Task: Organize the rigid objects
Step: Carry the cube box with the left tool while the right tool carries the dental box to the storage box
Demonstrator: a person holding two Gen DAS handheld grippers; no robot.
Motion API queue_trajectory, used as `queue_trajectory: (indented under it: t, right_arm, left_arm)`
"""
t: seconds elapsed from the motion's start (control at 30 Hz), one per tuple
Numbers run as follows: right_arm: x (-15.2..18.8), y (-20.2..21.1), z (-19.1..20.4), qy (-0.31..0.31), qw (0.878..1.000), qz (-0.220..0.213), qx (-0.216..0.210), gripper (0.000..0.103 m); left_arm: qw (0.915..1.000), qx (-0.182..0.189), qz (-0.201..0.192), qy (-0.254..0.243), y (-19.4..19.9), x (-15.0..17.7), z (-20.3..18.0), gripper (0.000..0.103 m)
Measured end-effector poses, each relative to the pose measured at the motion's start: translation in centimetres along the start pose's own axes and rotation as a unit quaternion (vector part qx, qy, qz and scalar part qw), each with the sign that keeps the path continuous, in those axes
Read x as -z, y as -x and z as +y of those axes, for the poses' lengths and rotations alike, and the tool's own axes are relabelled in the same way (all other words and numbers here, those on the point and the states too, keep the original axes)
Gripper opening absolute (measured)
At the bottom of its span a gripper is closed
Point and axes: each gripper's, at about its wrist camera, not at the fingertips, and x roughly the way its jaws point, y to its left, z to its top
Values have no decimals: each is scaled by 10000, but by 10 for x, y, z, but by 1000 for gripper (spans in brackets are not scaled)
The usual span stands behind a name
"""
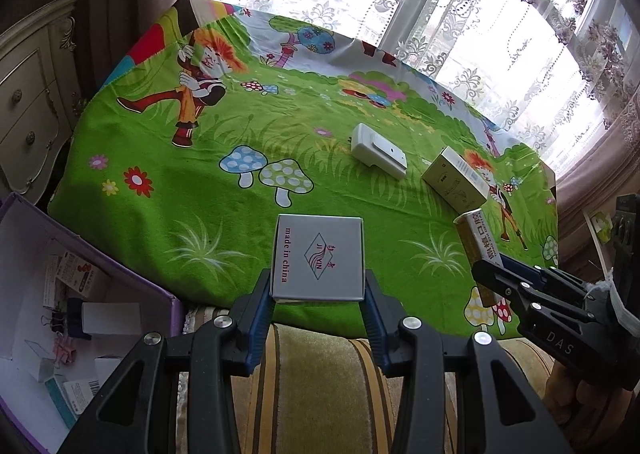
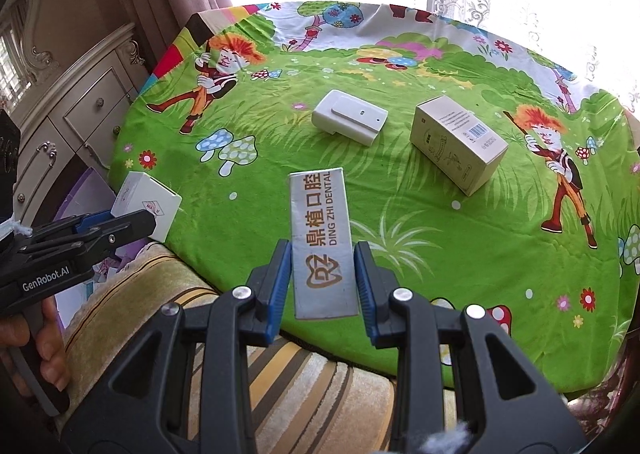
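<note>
1. The left gripper (image 1: 318, 294) is clamping a flat square grey box (image 1: 318, 258) printed "made in china", holding it over the near edge of the green cartoon tablecloth (image 1: 200, 181).
2. The right gripper (image 2: 324, 274) is pinching a long silvery dental box (image 2: 322, 238), lying level.
3. Farther along the tablecloth are sitting a smooth white plastic device (image 2: 348, 121) and a beige carton (image 2: 458, 143).

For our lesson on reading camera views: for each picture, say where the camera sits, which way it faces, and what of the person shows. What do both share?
Left wrist: on the left gripper, facing the green tablecloth and window; it grips the square white box; right gripper enters.
Right wrist: on the right gripper, same direction, holding the dental box; left gripper and the person's fingers show.
Shared: white device, beige carton.
</note>
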Motion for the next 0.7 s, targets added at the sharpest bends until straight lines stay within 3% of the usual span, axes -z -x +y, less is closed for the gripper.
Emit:
queue_trajectory:
  t: [0.4, 0.7]
  right_arm:
    - [3, 13, 41, 251, 9992, -1, -320, 36]
    - [4, 14, 86, 597, 9959, 82, -671, 36]
  left_arm:
    - [9993, -86, -216, 288, 34, 14, 39, 43]
    - [9950, -433, -453, 775, 64, 25, 97, 43]
